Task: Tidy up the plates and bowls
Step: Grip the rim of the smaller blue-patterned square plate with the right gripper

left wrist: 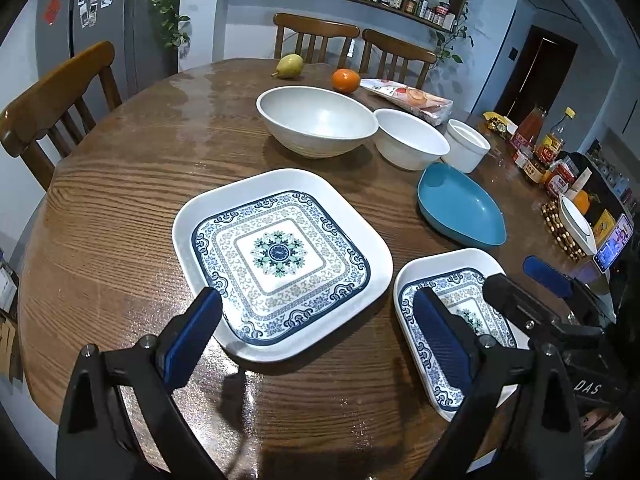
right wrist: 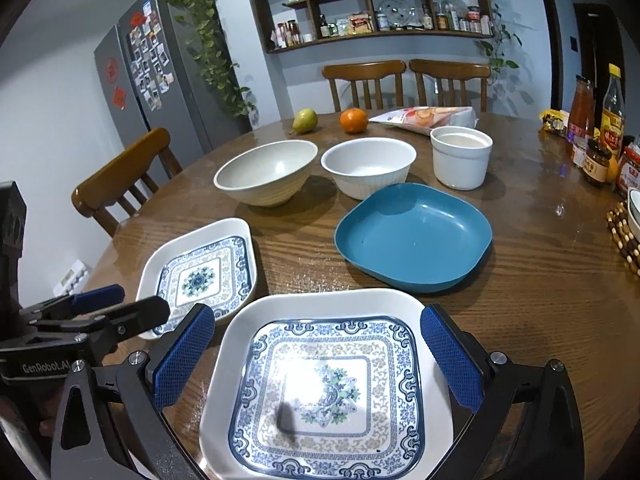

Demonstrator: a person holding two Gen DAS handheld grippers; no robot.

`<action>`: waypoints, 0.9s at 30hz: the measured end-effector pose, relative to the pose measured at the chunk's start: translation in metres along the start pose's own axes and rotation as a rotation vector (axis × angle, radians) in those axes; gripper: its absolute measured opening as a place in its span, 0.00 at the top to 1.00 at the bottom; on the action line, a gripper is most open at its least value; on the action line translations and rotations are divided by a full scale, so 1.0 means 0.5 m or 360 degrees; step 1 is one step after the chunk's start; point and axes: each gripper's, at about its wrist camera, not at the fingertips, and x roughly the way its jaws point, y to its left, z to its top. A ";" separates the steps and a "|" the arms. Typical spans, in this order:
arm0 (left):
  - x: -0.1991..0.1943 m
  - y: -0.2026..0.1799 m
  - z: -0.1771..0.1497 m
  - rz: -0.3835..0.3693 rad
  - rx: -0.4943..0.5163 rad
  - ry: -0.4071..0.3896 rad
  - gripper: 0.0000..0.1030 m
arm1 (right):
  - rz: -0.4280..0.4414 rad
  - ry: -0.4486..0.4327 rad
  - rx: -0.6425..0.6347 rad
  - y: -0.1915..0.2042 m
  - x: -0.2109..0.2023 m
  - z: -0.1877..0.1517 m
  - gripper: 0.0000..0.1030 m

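Observation:
A large square plate with a blue pattern [left wrist: 280, 264] lies on the round wooden table [left wrist: 120, 208], straight ahead of my left gripper [left wrist: 320, 332]. That gripper is open and hovers over the plate's near edge, with nothing held. A smaller patterned plate [right wrist: 328, 384] lies under my right gripper [right wrist: 320, 360], whose fingers stand wide apart on either side of it, open. Behind the plates are a blue dish [right wrist: 416, 236], a large white bowl [right wrist: 268, 172], a medium white bowl [right wrist: 368, 168] and a white ramekin [right wrist: 460, 160].
A pear [right wrist: 305, 120], an orange [right wrist: 353, 120] and a snack packet [right wrist: 428, 118] lie at the table's far side. Bottles and jars [right wrist: 596, 136] crowd the right edge, by a beaded trivet [right wrist: 624, 236]. Wooden chairs [right wrist: 120, 184] ring the table.

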 end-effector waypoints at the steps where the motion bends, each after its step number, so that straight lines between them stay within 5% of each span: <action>1: 0.000 0.001 0.001 0.0005 -0.0001 0.0002 0.08 | 0.0006 -0.0001 0.0003 0.000 0.001 0.002 0.00; 27: 0.003 -0.015 0.007 -0.0133 0.0006 0.0074 0.13 | 0.0062 -0.0024 0.0067 -0.011 -0.002 0.013 0.00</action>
